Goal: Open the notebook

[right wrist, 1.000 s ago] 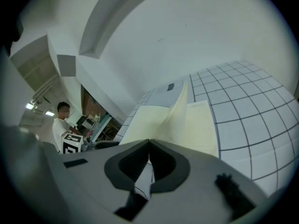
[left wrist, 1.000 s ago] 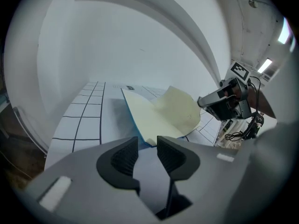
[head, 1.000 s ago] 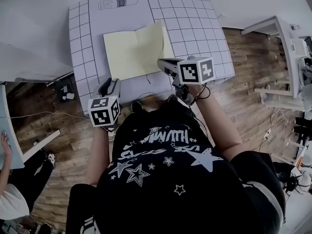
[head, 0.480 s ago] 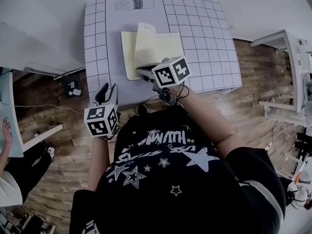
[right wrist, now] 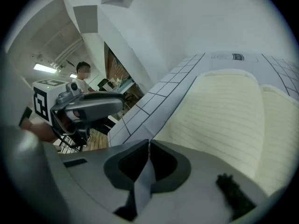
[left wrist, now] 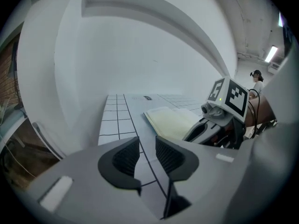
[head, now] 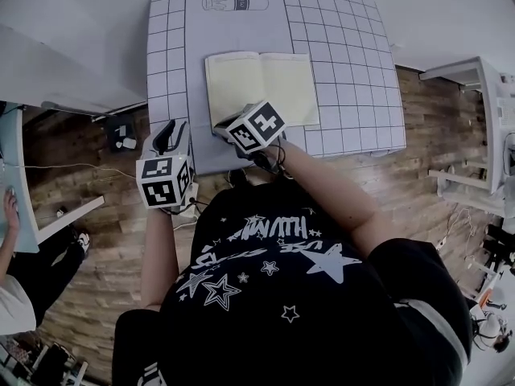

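Now the notebook [head: 241,87] lies open and flat on the gridded mat [head: 346,47], its two cream lined pages facing up and its spine running away from me. My right gripper [head: 219,127] is at the near left corner of the left page, angled down toward the paper. Its jaws are together, tips meeting, and I see nothing pinched between them; whether they touch the page I cannot tell. My left gripper [head: 167,129] hangs over the near left part of the mat, off to the side of the notebook and clear of its pages. Its jaws stand a little apart and have just been closing, with only the mat's grid lines showing through the gap. Wooden floor [head: 80,215] shows below my left arm.
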Motion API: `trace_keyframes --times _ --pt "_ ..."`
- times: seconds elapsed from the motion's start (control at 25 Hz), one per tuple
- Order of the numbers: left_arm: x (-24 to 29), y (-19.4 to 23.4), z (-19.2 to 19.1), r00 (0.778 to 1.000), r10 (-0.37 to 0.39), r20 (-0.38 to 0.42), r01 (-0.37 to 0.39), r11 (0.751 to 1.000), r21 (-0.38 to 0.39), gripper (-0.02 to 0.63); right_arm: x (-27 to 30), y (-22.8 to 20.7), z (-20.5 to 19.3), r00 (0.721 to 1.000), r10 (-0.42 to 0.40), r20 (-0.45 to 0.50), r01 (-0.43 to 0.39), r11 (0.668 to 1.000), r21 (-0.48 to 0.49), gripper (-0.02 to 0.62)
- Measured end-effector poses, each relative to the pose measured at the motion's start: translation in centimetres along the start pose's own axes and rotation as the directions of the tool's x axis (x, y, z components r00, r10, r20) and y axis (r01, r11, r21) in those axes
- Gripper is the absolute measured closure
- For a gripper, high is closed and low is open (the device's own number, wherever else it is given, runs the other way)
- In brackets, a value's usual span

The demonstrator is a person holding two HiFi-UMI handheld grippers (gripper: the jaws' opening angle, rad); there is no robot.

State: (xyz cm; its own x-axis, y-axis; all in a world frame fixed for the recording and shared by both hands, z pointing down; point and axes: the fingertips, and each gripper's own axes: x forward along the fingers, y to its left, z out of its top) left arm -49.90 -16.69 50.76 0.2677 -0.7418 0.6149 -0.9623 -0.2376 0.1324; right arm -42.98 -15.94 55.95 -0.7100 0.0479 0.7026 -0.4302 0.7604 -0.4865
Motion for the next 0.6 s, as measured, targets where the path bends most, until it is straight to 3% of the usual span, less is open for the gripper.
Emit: trace_keyframes --times 0.24,0.36,0.6 --pt "1.4 -0.9 0.3 0.999 -0.032 -0.010 0.032 0.999 0.015 0.488 0.4 0.5 -0.6 0.999 0.041 -0.010 -0.040 0.998 0.049 0.574" --pt "2.0 -1.6 0.3 0.999 -0.047 -0.017 0.048 0.999 0.027 0.488 -0.4 0.9 -0.8 0.999 0.038 0.010 -0.038 0.998 0.041 0.526" --pt "3.6 -4.1 0.9 0.995 -0.090 -0.031 0.093 0.992 0.084 0.489 -3.3 2.0 -1.6 0.997 0.043 0.064 -0.044 0.999 0.014 0.526"
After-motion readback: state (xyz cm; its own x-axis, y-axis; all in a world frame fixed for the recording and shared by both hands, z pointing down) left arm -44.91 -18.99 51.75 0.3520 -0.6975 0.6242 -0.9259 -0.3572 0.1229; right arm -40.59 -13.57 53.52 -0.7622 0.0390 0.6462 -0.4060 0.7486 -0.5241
